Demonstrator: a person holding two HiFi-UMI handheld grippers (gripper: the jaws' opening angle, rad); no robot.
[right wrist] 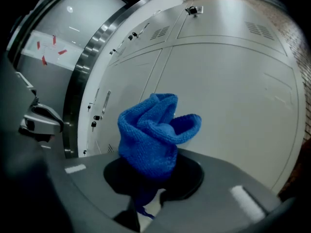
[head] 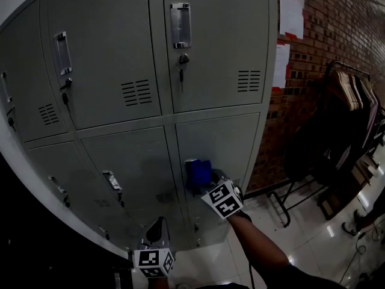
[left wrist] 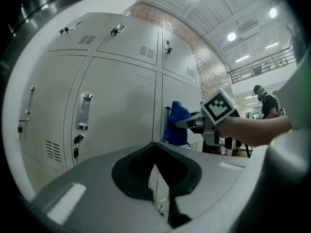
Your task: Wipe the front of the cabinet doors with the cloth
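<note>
Your right tool (head: 209,183) pinches the soft, light cloth (right wrist: 153,130) by its bunched end, at the door (head: 234,140); left tool (left wrist: 155,154) is closed, empty.

Count taken at the lockers. One blue cloth (head: 198,172) is on record. There are two grippers, the left gripper (head: 159,223) and the right gripper (head: 204,182), each carrying one marker cube (head: 224,200). Six cabinet doors (head: 102,53) can be counted in the head view, three in the upper row and three in the row beneath. A lower row is cut off and not counted. Two paper sheets (head: 292,12) hang on the brick wall (head: 337,23). There is one clothes rack (head: 352,95). One person (left wrist: 265,101) stands in the background.
</note>
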